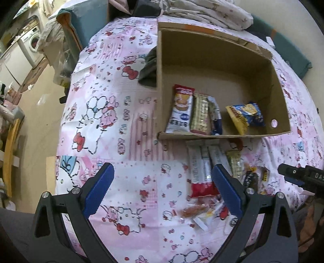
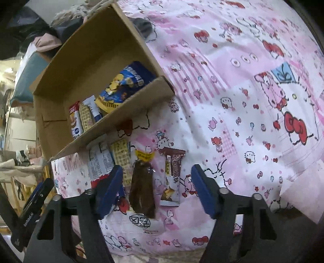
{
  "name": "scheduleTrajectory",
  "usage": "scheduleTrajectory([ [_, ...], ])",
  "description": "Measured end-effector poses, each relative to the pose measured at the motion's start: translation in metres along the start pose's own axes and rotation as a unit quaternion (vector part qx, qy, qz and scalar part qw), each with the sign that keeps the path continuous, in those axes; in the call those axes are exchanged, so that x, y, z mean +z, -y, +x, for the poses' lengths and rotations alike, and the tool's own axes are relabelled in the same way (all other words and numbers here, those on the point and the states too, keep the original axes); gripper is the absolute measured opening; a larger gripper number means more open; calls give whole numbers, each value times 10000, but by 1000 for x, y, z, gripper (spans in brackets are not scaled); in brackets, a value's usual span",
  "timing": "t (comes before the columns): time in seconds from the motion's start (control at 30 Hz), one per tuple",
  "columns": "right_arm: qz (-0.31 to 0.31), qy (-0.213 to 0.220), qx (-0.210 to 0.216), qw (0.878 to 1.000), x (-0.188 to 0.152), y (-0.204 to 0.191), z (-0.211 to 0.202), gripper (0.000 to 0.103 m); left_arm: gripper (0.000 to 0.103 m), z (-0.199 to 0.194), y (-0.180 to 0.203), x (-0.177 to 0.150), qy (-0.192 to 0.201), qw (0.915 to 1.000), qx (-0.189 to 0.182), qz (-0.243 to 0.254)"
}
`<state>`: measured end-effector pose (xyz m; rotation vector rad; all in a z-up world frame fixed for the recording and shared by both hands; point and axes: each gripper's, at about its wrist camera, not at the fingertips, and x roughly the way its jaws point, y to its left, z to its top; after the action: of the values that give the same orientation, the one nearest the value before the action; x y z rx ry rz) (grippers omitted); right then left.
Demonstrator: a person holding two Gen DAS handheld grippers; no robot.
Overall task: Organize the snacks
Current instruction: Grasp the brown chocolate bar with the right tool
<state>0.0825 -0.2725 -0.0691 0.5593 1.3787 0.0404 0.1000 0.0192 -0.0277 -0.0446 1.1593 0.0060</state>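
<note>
An open cardboard box (image 1: 222, 136) lies on the pink cartoon-print cloth (image 1: 113, 125). Inside it are a red-and-white packet (image 1: 181, 109), a beige cracker packet (image 1: 200, 115) and a blue-and-yellow bag (image 1: 245, 115). Loose snacks lie on the cloth in front of the box. My left gripper (image 1: 163, 169) is open above the cloth, with a white-and-red bar (image 1: 199, 172) beside its right finger. My right gripper (image 2: 157, 170) is open over a dark brown packet (image 2: 141, 188) and a brown chocolate wrapper (image 2: 172, 178); its pads touch neither. The box (image 2: 113, 125) stands just beyond them.
Clear-wrapped sweets (image 1: 204, 214) lie near my left gripper's right finger. A dark cloth (image 1: 147, 68) sits against the box's left wall, and a heap of laundry (image 1: 208, 12) lies behind it. The table drops to the floor (image 1: 40, 97) on the left.
</note>
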Motion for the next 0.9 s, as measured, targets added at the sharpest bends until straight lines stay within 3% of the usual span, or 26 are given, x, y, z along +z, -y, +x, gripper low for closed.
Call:
scheduleTrajectory([
  [0.1, 16, -238, -21, 9997, 3, -2, 10, 57, 96, 6, -8, 1, -103, 9999, 30, -125],
  [0.3, -57, -577, -597, 9965, 2, 1, 37, 52, 96, 13, -13, 2, -219, 9994, 25, -281],
  [0.5, -272, -880, -995, 9908, 2, 5, 61, 19, 96, 17, -10, 3, -232, 9995, 23, -221],
  [0.7, -373, -398, -802, 9953, 1, 2, 36, 16, 96, 16, -9, 4, -215, 9995, 16, -234],
  [0.9, -589, 393, -70, 9975, -5, -17, -10, 16, 88, 26, 1, -6, -529, 9985, -137, 63],
])
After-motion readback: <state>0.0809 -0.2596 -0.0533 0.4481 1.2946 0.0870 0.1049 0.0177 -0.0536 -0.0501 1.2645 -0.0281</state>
